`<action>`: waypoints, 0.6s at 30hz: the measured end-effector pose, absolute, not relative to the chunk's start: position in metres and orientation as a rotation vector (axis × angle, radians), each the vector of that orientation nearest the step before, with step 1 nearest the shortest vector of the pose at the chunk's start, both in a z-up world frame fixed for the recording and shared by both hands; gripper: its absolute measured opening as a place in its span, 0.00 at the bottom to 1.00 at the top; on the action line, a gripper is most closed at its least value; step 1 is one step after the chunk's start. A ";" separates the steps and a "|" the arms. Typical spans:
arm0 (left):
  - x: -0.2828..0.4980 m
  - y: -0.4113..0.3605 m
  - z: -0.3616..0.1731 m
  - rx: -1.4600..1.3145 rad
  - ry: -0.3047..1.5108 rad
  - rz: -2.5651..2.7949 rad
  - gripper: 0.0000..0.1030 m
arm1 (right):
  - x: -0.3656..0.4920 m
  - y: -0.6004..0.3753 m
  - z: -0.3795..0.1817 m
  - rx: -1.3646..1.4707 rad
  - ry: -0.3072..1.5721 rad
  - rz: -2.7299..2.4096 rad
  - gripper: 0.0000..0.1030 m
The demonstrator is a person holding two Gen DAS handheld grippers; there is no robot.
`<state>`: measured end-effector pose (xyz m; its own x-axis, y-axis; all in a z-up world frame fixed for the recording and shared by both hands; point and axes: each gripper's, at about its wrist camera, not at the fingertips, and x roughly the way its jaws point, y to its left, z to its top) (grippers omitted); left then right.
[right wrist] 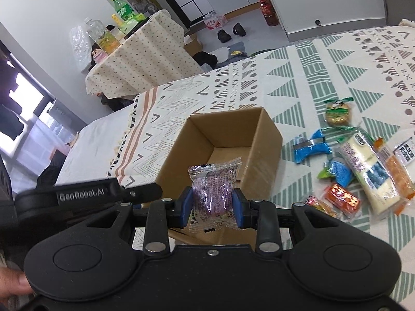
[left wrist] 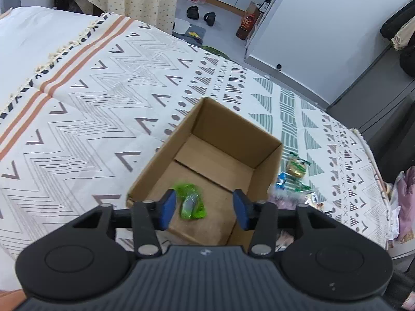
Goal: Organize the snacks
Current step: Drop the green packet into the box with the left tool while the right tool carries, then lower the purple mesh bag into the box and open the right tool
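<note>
The right gripper (right wrist: 212, 207), clamped on the purple snack (right wrist: 213, 191), hangs apparently over the cardboard box's (right wrist: 264, 140) near rim, while the left gripper (left wrist: 205, 208) gapes empty above the green snack (left wrist: 192, 202).

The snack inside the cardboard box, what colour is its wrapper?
Bright green wrapper, seen best in the left wrist view.

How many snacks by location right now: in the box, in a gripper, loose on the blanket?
In the box: 1, green packet
In the right gripper: 1, purple packet
Loose on the blanket: 8, in the right wrist view, beside the box
Total: 10
</note>
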<state>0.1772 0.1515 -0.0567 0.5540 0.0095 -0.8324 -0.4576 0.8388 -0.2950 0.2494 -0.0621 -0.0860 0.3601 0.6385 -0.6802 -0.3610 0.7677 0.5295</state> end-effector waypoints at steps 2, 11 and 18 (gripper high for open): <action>0.174 0.152 -0.056 -0.511 0.955 0.299 0.54 | 0.251 -0.060 -0.085 0.317 1.011 0.658 0.32; 0.167 0.151 -0.055 -0.468 0.967 0.348 0.76 | 0.250 -0.062 -0.077 0.313 0.989 0.647 0.50; 0.164 0.146 -0.056 -0.456 0.976 0.339 0.84 | 0.246 -0.086 -0.082 0.315 0.997 0.602 0.60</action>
